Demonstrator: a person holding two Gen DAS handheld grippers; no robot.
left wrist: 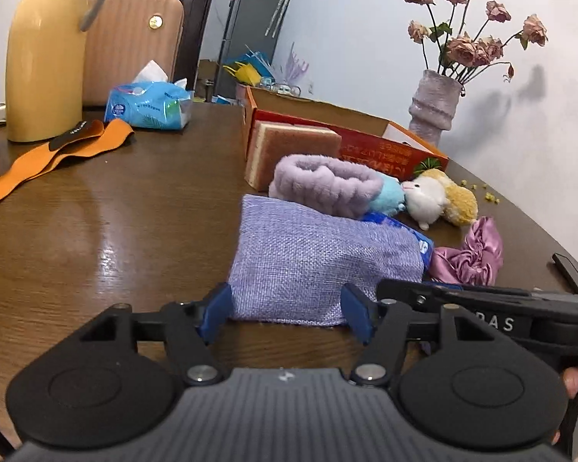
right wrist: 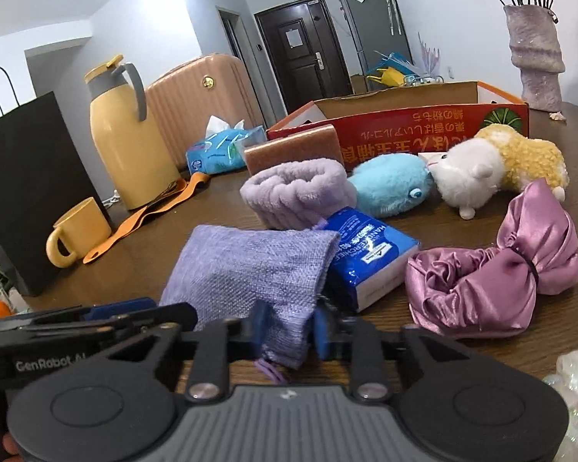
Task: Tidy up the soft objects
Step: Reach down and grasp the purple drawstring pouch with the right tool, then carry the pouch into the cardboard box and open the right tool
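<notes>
Brown wooden table [left wrist: 115,211] in a lived-in room, with the soft stuff piled in front of an open red cardboard box [right wrist: 424,127], which I'd guess is where it all goes: a fuzzy lilac headband [right wrist: 296,188], a blue plush [right wrist: 389,184], a white-and-yellow plush [right wrist: 493,165] and a pink satin bonnet [right wrist: 497,269]. Both grippers tilt down at the lavender woven pouch [left wrist: 320,265] nearest the camera, lying partly over a blue tissue pack [right wrist: 370,258]. The left gripper [left wrist: 285,308] is about half open, its blue pads straddling the pouch's near edge and seemingly pressing its sides, while the right gripper [right wrist: 287,331] is nearly closed, pinching the drawstring corner, probably to hold the floppy bag at two points.
</notes>
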